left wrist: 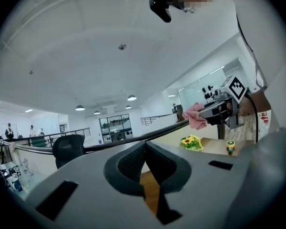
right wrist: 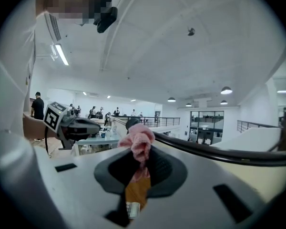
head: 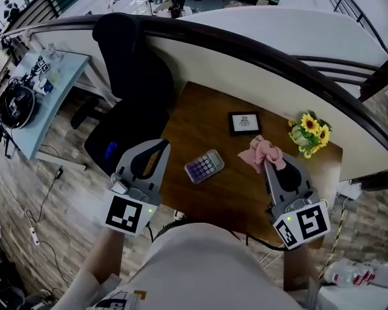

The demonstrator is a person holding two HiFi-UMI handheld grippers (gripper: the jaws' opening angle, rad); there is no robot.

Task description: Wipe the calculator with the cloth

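Note:
A grey calculator (head: 204, 166) with coloured keys lies on the brown wooden table (head: 236, 199), between my two grippers. My right gripper (head: 268, 162) is shut on a pink cloth (head: 263, 152), which bunches out past its tips above the table's right part; in the right gripper view the cloth (right wrist: 138, 143) stands pinched between the pads. My left gripper (head: 160, 148) hangs over the table's left edge, left of the calculator, shut with nothing in it; its pads (left wrist: 145, 163) meet.
A small framed picture (head: 244, 122) lies behind the calculator. A bunch of yellow flowers (head: 309, 134) sits at the table's far right corner. A black office chair (head: 129, 89) stands against the table's left side. A curved railing (head: 258, 50) runs behind.

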